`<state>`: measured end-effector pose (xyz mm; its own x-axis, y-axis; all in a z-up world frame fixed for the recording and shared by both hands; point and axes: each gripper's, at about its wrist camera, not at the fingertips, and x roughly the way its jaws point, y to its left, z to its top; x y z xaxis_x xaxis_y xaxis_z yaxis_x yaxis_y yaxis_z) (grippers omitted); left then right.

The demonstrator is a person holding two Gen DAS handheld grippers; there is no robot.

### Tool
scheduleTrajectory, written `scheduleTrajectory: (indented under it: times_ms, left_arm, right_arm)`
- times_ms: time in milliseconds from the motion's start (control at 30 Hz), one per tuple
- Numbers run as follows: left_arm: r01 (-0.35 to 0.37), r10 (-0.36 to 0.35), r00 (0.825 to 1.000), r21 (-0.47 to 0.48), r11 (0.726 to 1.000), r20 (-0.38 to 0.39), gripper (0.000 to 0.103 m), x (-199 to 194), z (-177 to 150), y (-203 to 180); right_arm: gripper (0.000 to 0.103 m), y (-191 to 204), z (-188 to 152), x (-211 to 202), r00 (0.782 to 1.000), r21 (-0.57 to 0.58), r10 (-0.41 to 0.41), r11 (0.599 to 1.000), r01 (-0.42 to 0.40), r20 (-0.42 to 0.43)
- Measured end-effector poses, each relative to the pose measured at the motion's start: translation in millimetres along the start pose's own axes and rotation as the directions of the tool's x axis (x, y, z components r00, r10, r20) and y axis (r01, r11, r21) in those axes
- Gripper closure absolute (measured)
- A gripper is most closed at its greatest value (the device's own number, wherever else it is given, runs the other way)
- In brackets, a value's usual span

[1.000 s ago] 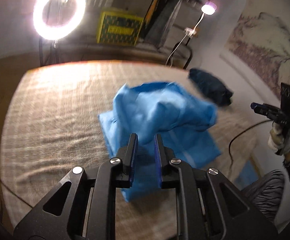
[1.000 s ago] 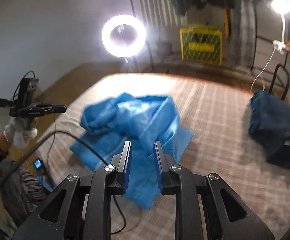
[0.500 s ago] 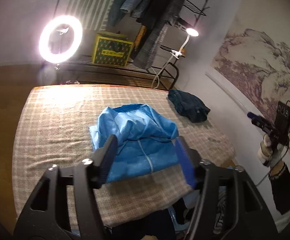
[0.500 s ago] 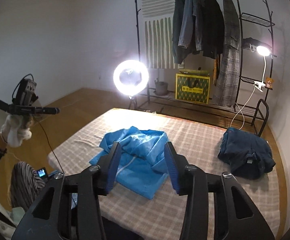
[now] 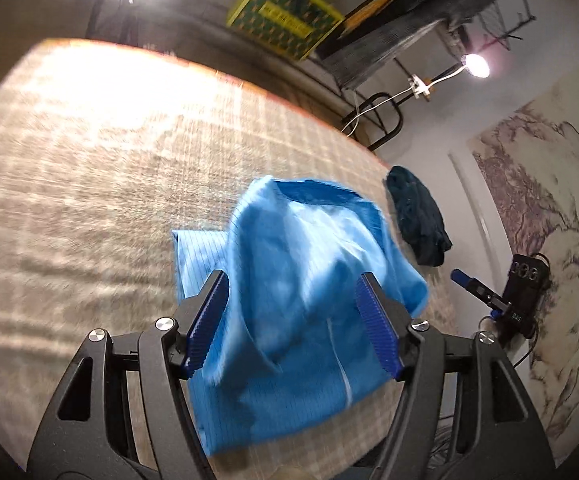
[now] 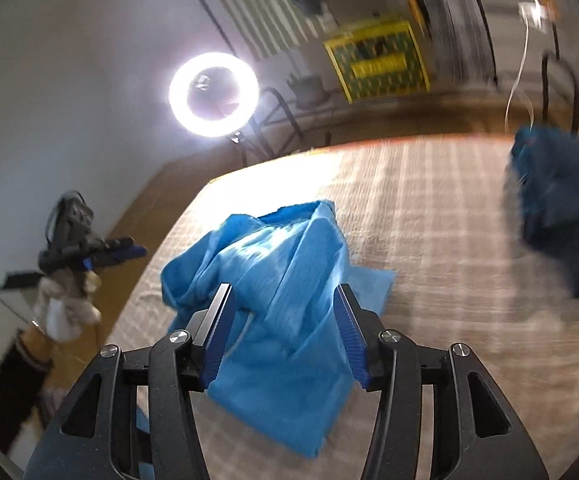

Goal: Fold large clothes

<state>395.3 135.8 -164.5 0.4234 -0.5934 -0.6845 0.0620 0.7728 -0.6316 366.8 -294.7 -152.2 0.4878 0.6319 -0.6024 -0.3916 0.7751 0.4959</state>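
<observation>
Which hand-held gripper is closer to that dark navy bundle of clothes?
Right. The right hand-held gripper has the dark navy bundle to its right; the left hand-held gripper views it farther off, beyond the blue garment.

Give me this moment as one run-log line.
stage: approach | left gripper: open, empty | right gripper: open, empty | blue garment: crumpled on checked bed cover | dark garment: aside

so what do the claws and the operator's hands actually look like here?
Both claws, left claw and right claw, have matte black angular frames with triangular cut-outs, silver round screw heads and ribbed blue pads. The left hand wears a whitish glove, with a dark sleeve and a banded cuff. A black cable loops from that handle.
</observation>
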Motion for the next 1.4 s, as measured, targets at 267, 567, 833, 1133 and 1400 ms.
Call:
scheduleTrajectory:
  times_ms: [267, 567, 833, 1133, 1400]
  left_arm:
    - [0.039, -0.042, 0.998, -0.071, 0.997, -0.047, 0.035, 64, 26, 27]
    - [-0.007, 0.009, 0.999, 0.081, 0.997, -0.03, 0.098, 81, 32, 4]
    - [-0.052, 0.04, 0.997, 0.211, 0.976, 0.061, 0.102, 29, 0, -35]
    - [-0.131, 0.091, 0.989, 0.389, 0.912, 0.119, 0.102, -42, -98, -67]
    - [-0.139, 0.168, 0.986, 0.466, 0.874, -0.021, 0.09, -74, -200, -50]
  right_arm:
    - [0.051, -48, 20, 78, 0.995, 0.152, 0.087, 0.985, -0.078, -0.055]
    - [0.098, -18, 20, 116, 0.991, 0.017, 0.047, 0.999, -0.045, -0.125]
    - [0.101, 46, 2, 48, 1.0, -0.187, 0.013, 0.982, -0.016, -0.014]
    - [0.1, 100, -63, -26, 0.998, -0.376, -0.054, 0.925, 0.059, 0.025]
    - [0.088, 92, -142, -74, 0.99, -0.407, -0.101, 0.912, 0.054, -0.095]
